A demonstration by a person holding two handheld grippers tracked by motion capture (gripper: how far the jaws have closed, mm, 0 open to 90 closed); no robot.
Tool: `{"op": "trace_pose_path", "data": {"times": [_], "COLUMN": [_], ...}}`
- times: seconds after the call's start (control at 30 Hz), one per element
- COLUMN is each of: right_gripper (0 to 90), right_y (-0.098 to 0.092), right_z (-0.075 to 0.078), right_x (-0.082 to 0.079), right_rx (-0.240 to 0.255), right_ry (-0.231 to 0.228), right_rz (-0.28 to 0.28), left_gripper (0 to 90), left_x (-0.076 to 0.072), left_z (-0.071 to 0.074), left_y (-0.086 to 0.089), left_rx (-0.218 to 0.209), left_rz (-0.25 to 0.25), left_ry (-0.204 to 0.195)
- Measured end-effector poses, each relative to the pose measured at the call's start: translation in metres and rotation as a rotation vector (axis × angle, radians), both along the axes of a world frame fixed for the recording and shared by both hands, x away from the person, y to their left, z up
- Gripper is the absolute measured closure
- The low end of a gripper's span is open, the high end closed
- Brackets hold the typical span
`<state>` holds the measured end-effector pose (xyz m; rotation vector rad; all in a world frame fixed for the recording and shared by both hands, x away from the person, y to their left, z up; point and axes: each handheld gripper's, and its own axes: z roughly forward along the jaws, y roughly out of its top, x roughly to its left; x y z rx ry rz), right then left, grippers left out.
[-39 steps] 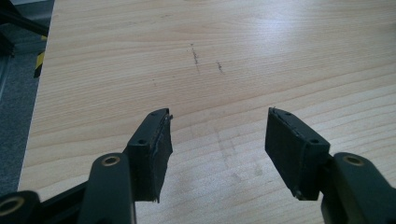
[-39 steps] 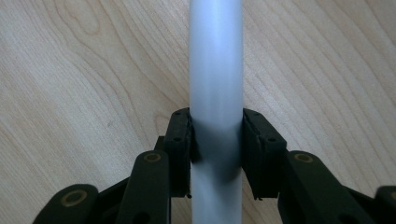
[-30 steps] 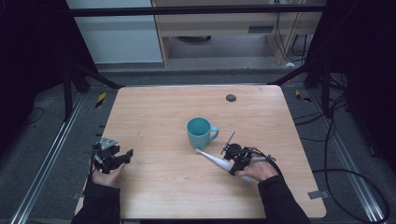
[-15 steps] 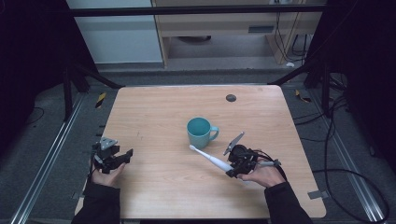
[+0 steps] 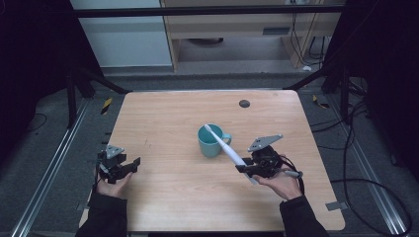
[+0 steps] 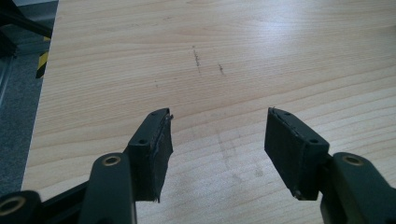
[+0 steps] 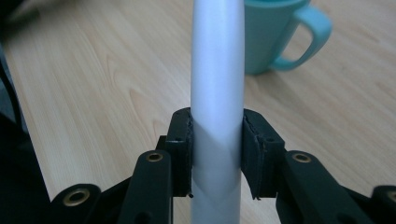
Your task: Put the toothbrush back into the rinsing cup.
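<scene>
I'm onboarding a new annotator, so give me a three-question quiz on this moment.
1. True or false: the left gripper holds something.
2. The white rod is gripped by: A) left gripper B) right gripper C) neither.
3. What colour is the mug?

Key: 1. False, its jaws stand open over bare table. 2. B. 3. Teal.

Mug (image 5: pixel 211 141) mid-table; open tabletop (image 5: pixel 163 118) elsewhere
</scene>
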<state>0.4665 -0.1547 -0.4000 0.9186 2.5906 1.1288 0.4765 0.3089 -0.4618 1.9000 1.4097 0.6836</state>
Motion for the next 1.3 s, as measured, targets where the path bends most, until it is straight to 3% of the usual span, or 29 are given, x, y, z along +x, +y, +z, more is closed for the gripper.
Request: {"op": "trace_pose_path", "data": {"times": [0.1, 0.33, 0.77, 1.0, 1.3], "right_gripper": [66.3, 66.3, 66.3, 66.3, 66.3], "right_y": [-0.005, -0.010, 0.002, 0.019, 0.040], "right_z": [0.005, 0.018, 0.026, 0.028, 0.022], "right_x": [0.001, 0.005, 0.025, 0.041, 0.059], "right_rx": [0.075, 0.171, 0.259, 0.316, 0.364], "right_ry": [-0.025, -0.093, -0.187, -0.264, -0.289], "right_rz": [-0.033, -0.129, -0.252, -0.321, -0.355], "left_gripper": [40.8, 40.8, 40.7, 40.7, 40.7], "left_x": [0.000, 0.000, 0.000, 0.000, 0.000], "left_z": [0.000, 0.001, 0.001, 0.001, 0.002], "left_y": [0.000, 0.001, 0.001, 0.001, 0.002], "left_rx": [0.000, -0.001, -0.004, -0.003, -0.007], "left_rz": [0.002, 0.003, 0.006, 0.007, 0.009], "left_ry": [-0.004, -0.006, -0.008, -0.014, -0.017]}}
